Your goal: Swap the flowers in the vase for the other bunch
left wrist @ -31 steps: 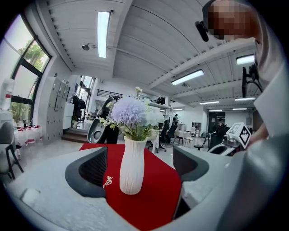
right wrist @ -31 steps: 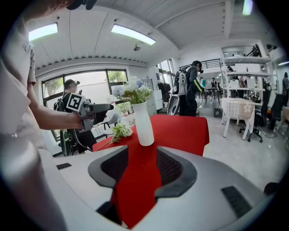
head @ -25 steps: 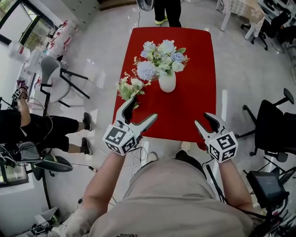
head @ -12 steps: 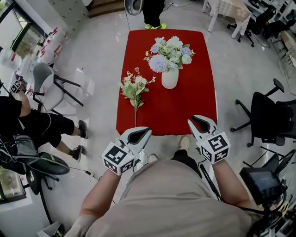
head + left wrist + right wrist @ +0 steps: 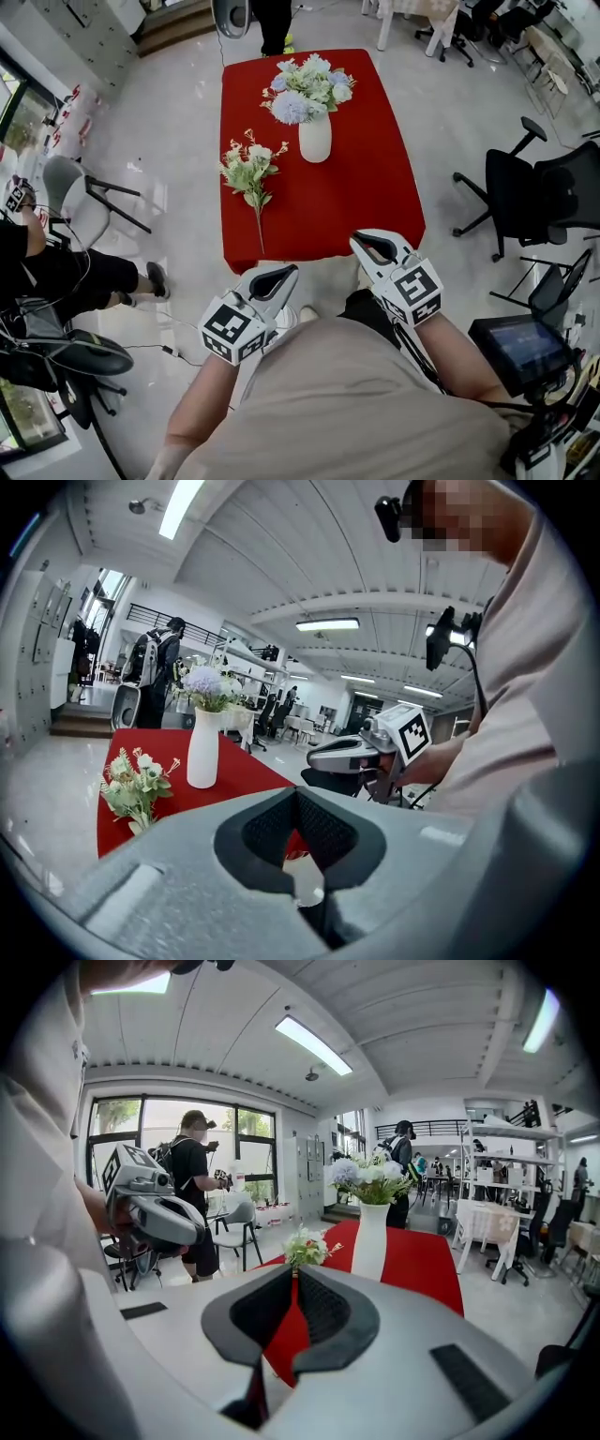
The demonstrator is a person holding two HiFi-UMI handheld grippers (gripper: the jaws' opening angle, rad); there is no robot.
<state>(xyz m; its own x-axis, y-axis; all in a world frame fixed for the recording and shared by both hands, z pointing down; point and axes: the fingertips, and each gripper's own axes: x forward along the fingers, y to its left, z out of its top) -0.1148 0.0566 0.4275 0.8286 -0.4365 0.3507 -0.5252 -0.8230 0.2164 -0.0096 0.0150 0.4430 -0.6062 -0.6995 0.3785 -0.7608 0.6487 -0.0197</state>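
The white vase (image 5: 315, 139) stands toward the far end of the red table (image 5: 366, 192), midway between its side edges, and holds the blue-and-white flowers (image 5: 305, 82). The other bunch (image 5: 246, 169), white blooms on green leaves, lies flat along the table's left edge with its stem pointing at the near edge. Beyond that near edge, the left gripper (image 5: 286, 273) has its jaws pressed together, empty. The right gripper (image 5: 364, 242) has just been closing its jaws, which now meet on nothing.
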